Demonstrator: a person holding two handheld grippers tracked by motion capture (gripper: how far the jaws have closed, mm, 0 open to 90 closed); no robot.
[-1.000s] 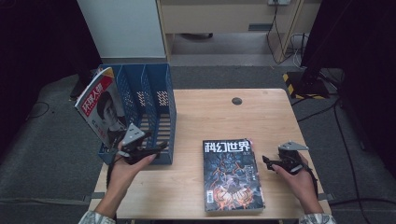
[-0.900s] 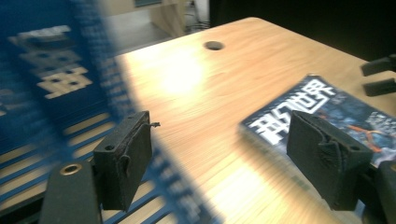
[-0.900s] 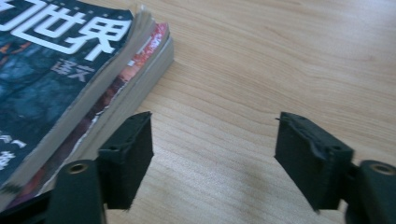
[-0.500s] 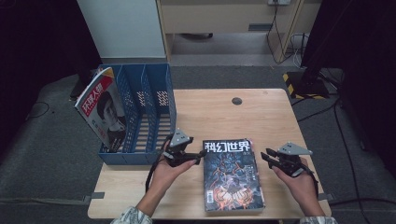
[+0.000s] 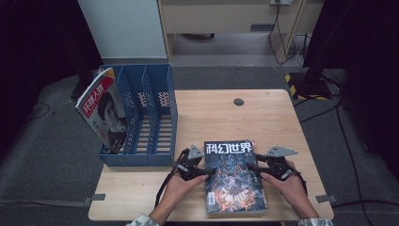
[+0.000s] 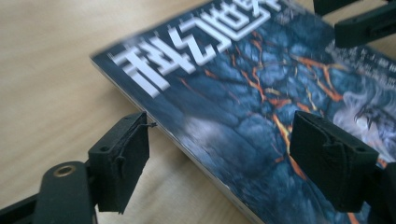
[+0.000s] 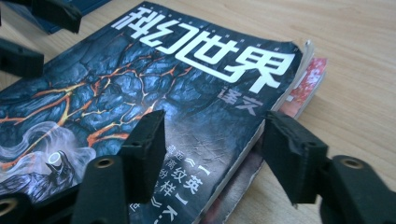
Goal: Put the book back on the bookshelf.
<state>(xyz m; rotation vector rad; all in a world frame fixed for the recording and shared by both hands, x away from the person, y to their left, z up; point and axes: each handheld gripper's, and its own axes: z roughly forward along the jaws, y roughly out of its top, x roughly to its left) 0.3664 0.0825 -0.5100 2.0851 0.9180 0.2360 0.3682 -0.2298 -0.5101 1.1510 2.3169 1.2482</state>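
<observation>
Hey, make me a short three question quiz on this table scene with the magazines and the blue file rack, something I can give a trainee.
1. True or false: both grippers have their jaws spread at opposite side edges of the dark magazine.
2. Where does the red-covered magazine stand? A) flat on the table B) leaning in the leftmost slot of the blue file rack C) under the dark magazine
3. What does the right gripper view show beneath the dark magazine's edge?

Key
1. True: the left gripper and the right gripper each straddle one edge, jaws open.
2. B
3. Another magazine with a red-printed cover, peeking out underneath.
</observation>
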